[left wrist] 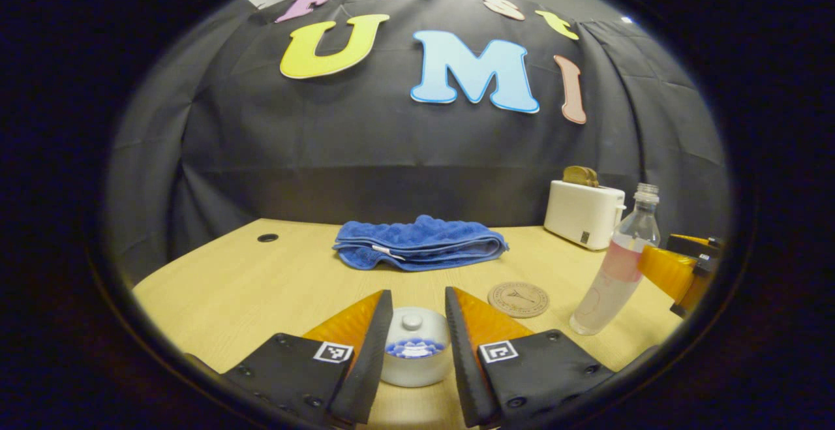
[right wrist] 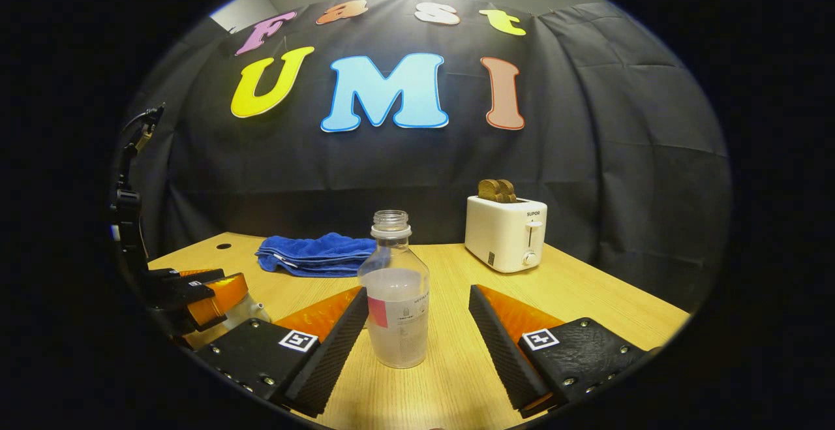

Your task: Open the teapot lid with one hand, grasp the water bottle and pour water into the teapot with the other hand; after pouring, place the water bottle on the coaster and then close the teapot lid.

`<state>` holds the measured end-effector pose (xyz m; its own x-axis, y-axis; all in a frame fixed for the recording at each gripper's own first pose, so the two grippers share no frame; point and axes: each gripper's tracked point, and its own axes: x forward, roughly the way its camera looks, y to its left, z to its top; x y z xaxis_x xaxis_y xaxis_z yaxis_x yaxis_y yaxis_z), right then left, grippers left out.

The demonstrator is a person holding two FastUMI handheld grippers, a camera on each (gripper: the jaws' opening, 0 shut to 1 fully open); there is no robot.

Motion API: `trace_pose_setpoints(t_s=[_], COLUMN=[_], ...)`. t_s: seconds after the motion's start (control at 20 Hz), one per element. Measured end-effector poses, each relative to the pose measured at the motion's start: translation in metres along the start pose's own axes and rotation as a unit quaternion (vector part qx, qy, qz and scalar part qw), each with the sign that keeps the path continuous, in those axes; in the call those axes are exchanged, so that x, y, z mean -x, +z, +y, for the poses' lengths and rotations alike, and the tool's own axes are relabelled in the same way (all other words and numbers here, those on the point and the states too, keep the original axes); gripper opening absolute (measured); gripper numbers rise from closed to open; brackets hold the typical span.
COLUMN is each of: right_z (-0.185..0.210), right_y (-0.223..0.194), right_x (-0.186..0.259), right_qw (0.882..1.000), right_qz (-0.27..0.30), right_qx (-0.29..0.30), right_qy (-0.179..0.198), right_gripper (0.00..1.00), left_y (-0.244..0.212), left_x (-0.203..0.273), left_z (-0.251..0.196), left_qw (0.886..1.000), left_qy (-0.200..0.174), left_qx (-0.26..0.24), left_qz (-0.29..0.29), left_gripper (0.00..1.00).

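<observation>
Left tool (left wrist: 417,345): fingers spread, flanking the teapot (left wrist: 415,355), lid (left wrist: 412,320) seated, knob up. Right tool (right wrist: 417,345): fingers spread either side of the water bottle (right wrist: 396,299), not touching. Bottle stands upright on the worktop (right wrist: 587,299), uncapped mouth up. Coaster (left wrist: 518,299) lies flat beside it. Farther back: folded blue towel (left wrist: 421,242), white toaster (right wrist: 506,233).

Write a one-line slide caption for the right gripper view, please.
Open right gripper straddles the uncapped bottle on the table, before grasping.
</observation>
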<state>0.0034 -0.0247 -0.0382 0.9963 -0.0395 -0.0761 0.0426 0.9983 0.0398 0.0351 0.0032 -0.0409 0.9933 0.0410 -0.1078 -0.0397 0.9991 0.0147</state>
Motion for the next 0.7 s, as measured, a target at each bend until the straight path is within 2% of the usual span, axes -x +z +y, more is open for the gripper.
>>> trace_pose_setpoints(t_s=[0.05, 0.15, 0.35, 0.45, 0.55, 0.7], right_z=[-0.001, -0.001, 0.003, 0.005, 0.007, 0.011], right_y=[0.0, 0.0, -0.003, -0.005, -0.006, -0.007], right_x=[0.0, 0.001, 0.0, 0.0, 0.0, 0.0], right_qw=[1.0, 1.0, 1.0, 1.0, 1.0, 1.0], right_qz=[0.0, 0.0, 0.003, 0.006, 0.008, 0.008], right_qx=[-0.001, -0.004, -0.006, -0.006, -0.007, -0.005], right_qy=[0.0, 0.001, 0.009, 0.012, 0.014, 0.019], right_gripper=[0.98, 0.98, 0.98, 0.98, 0.98, 0.98], left_y=[-0.002, 0.0, -0.001, -0.001, -0.001, 0.001], left_x=[-0.002, 0.001, 0.0, -0.002, -0.003, -0.002], left_z=[0.002, 0.007, 0.003, 0.001, 0.002, 0.003], left_qw=[1.0, 1.0, 1.0, 1.0, 1.0, 1.0], left_qy=[0.004, 0.011, -0.002, 0.0, 0.002, -0.007], left_qx=[-0.004, -0.003, -0.005, -0.014, -0.025, -0.007], left_qz=[0.0, -0.001, 0.001, 0.002, 0.004, 0.0], left_gripper=[0.51, 0.29, 0.3, 0.14, 0.14, 0.14])
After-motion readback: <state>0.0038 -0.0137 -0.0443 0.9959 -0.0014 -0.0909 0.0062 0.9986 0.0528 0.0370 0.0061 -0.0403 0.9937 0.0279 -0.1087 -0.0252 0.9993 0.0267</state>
